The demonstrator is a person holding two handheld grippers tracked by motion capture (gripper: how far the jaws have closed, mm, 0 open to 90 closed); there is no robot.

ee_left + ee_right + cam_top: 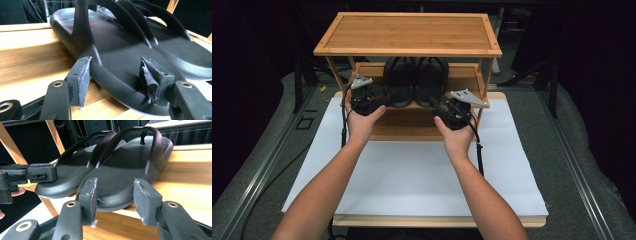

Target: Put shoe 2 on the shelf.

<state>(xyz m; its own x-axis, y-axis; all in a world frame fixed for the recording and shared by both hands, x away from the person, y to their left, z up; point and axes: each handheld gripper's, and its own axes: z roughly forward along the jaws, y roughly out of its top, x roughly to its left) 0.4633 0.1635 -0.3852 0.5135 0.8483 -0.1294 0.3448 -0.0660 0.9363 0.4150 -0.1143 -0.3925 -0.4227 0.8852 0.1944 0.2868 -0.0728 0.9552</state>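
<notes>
Both tools point(117, 77) point(116, 200) — at black sandals point(414, 80)

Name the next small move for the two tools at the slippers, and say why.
Probably close both tools. The left tool straddles the left slipper's heel and the right tool the right slipper's heel, pads at the edges but seemingly not pressing; both slippers sit on the middle shelf.
</notes>
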